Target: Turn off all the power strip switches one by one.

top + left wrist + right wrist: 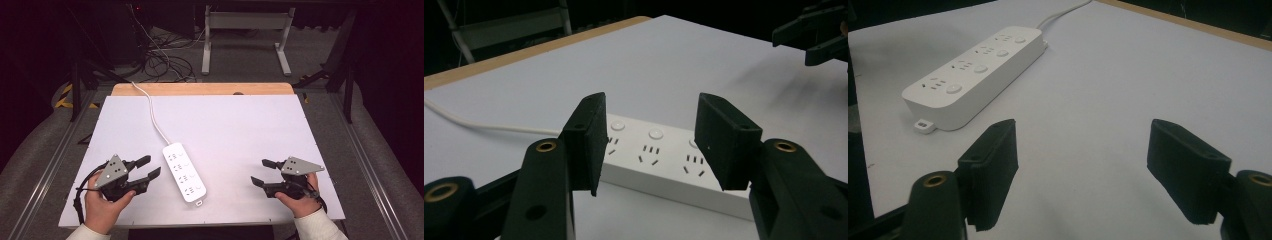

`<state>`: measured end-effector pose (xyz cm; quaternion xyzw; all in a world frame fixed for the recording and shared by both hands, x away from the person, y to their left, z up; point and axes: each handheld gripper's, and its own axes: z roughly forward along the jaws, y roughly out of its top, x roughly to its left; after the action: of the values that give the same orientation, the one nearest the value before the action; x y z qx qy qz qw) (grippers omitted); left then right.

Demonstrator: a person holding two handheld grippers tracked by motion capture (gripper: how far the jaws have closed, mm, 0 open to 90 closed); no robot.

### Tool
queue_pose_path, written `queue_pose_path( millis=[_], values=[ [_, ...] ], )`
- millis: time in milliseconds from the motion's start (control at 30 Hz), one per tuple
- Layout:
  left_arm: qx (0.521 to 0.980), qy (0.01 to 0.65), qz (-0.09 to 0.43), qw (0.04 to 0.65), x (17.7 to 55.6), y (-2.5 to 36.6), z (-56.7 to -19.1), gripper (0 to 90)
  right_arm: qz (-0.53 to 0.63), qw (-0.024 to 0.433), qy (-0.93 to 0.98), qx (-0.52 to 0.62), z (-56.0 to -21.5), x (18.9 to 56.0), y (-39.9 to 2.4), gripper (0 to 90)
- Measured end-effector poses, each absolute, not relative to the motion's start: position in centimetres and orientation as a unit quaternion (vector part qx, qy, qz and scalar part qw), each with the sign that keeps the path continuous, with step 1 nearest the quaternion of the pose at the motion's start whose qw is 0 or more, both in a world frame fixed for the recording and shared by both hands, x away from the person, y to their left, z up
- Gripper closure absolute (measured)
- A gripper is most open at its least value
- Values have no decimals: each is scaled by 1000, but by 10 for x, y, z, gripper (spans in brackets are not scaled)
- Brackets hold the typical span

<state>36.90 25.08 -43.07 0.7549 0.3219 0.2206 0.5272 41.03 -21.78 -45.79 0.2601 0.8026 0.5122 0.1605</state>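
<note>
Left hand-held gripper [148, 167] beside power strip [184, 171], bare table [240, 130] beyond.

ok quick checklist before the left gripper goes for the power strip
1. Left gripper open, nothing between the jaws: ok.
2. Left gripper aimed at the power strip: ok, the strip lies just beyond its jaws in the left gripper view.
3. Strip lying flat on the table, sockets up: ok.
4. Cord free of both grippers: ok, it runs off the far edge.
5. Right gripper out of the way: ok, open and well apart from the strip.
6. Whether the cord is plugged in somewhere: cannot tell.
</note>
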Motion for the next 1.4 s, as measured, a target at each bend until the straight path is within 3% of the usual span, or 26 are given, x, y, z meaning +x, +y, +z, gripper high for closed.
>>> queue_pose_path(
  millis=[1400],
  values=[
    [769,309,183,529,434,195,-432,460,510,155,805,261,-459,410,-218,284]
  ],
)
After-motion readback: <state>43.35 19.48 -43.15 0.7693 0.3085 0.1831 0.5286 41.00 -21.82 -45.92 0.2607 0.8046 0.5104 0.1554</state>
